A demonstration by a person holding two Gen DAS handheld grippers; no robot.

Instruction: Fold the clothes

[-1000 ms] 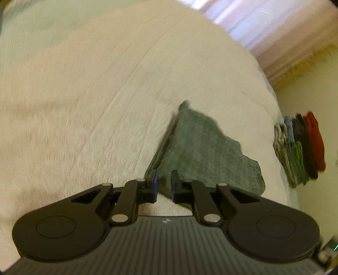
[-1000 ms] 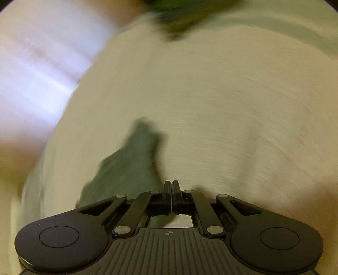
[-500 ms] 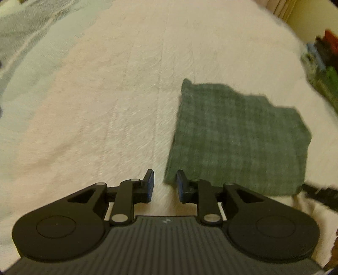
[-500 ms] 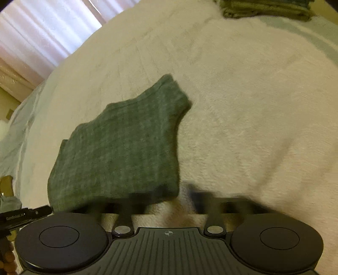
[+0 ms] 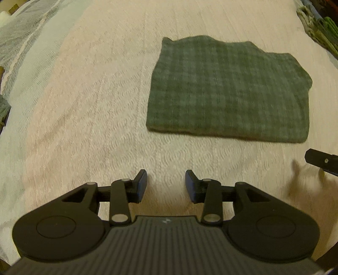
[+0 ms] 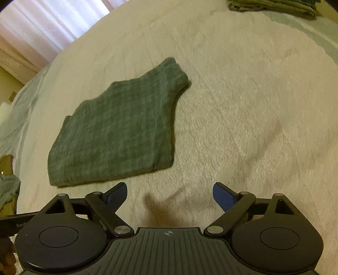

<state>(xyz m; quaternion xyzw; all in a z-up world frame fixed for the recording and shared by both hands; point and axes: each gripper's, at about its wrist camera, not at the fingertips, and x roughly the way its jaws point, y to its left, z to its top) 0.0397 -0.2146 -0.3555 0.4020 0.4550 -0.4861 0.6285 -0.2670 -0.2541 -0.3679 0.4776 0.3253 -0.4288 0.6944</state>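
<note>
A folded green plaid cloth [image 5: 230,88] lies flat on a cream textured bedspread [image 5: 84,110] that covers a bed. Its edges are slightly blurred.

In the left wrist view, the left tool [image 5: 166,186] sits at the bottom centre of the frame, above the bedspread. Its two blue-padded fingers [image 5: 141,184] are spread apart with bare bedspread showing between them, and they hold nothing. The cloth lies toward one o'clock from this tool, apart from the fingertips, with its near folded edge running across the frame. At the right edge, around four o'clock from the cloth, a black part of the right tool [image 5: 322,160] pokes into view, clear of the fabric. At the top right corner, a stack of folded clothes [image 5: 319,25] rests on the bed, well apart from the plaid cloth.

In the right wrist view, the right tool [image 6: 170,196] is also at the bottom centre, its fingers spread wide and gripping nothing. The cloth [image 6: 118,135] lies toward eleven o'clock from it, its near edge just beyond the left fingertip; whether they touch cannot be told. At twelve to one o'clock, at the far end of the bed, lies another folded pile [image 6: 272,6] in olive green. A pale curtain [image 6: 52,27] hangs at the top left.
</note>
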